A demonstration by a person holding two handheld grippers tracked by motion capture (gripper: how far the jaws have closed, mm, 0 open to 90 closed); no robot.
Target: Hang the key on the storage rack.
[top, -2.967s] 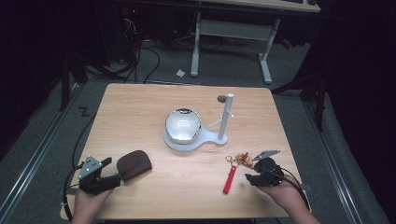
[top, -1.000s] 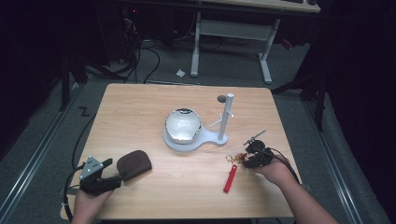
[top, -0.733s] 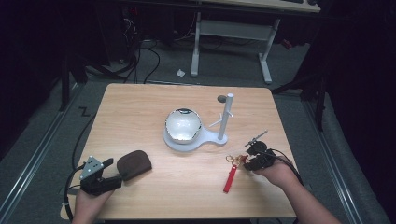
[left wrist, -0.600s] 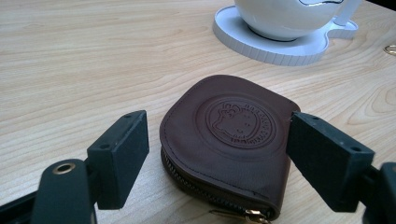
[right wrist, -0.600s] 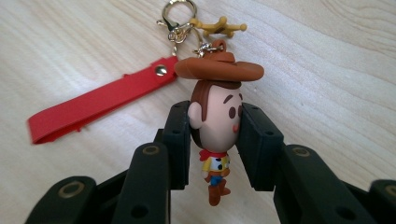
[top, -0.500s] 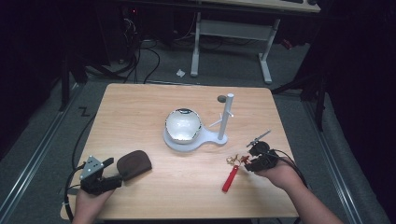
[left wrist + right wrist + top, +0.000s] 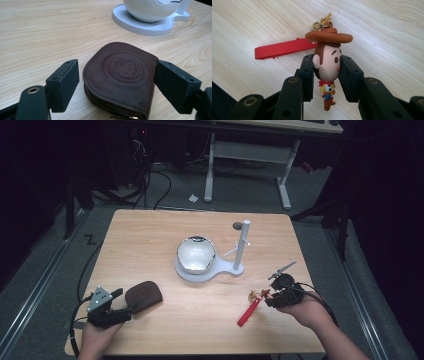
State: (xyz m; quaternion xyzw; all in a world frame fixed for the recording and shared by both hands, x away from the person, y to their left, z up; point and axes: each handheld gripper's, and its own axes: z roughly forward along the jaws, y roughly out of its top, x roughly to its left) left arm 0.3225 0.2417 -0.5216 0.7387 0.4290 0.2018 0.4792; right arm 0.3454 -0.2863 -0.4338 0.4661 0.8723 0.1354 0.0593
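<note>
Your right tool (image 7: 327, 75) is clenched on the head of the cowboy keychain figure (image 7: 327, 65) — jaws pressing both sides of the face, hat above them, the little body dangling below. Gripping the head makes sense: it is the widest, firmest part, and it leaves the gold clasp (image 7: 322, 23) and the red strap (image 7: 283, 48) trailing free over the tabletop (image 7: 387, 37). In the high view the strap (image 7: 248, 312) still looks to rest on the wood near your right hand (image 7: 305, 307), though whether the figure is lifted clear is hard to judge from there.

Your left tool (image 7: 117, 85) stands released, its jaws spread on either side of the brown zip pouch (image 7: 122, 80) without touching it — parked ready, likely so the pouch can be steadied or opened to take the keychain. The pouch lies flat near the front left edge, embossed face up, zipper towards you. The white stand (image 7: 235, 266) with its bowl (image 7: 196, 255) sits mid-table, well apart from both.
</note>
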